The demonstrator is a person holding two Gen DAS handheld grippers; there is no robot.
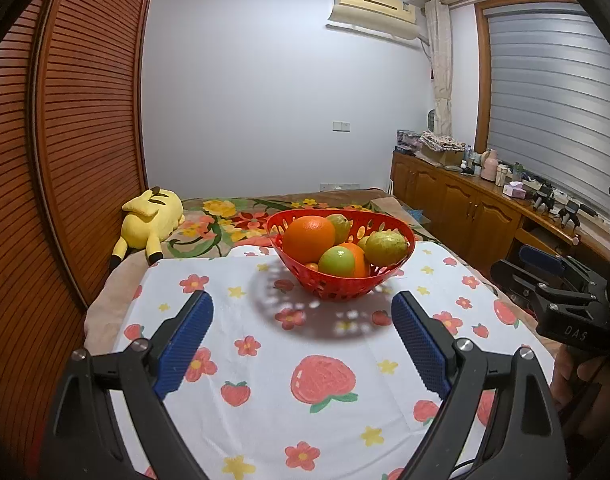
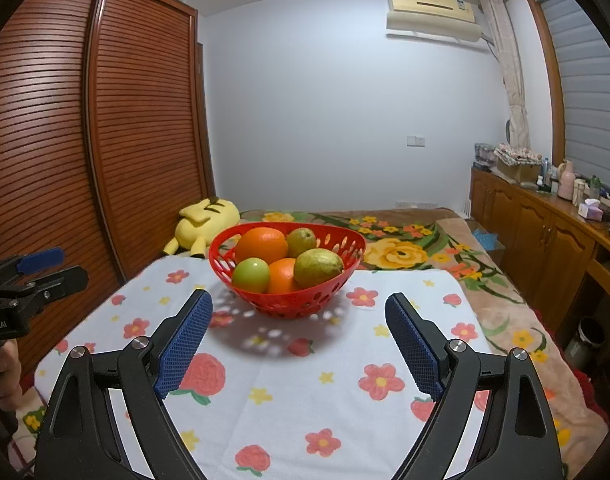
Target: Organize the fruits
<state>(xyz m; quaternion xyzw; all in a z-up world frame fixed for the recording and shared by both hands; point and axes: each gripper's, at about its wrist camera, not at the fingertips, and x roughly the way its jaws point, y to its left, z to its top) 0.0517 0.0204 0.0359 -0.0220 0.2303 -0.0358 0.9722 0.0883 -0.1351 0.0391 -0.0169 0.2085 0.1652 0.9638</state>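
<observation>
Left wrist view is showing both the left claw (image 1: 303,330) and right claw (image 2: 299,332) hanging open and empty, facing the fruit basket (image 1: 341,286) at twelve o'clock on the counter (image 1: 265,360), so lifting the top orange (image 1: 309,238) straight up should avoid disturbing the pile.

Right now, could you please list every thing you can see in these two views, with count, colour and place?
basket: one, red, on the cloth, ahead of both grippers
oranges: two visible, orange, in the basket
green fruits: three clearly visible, green to yellow-green, in the basket
cloth: one, white with red flowers and strawberries, under the basket
plush toy: one, yellow, on the bed beside the wardrobe
wardrobe: one, brown, slatted, left
air conditioner: one, cream, high on the wall
cabinet: one, brown, right, cluttered top
left gripper: open, empty
right gripper: open, empty
</observation>
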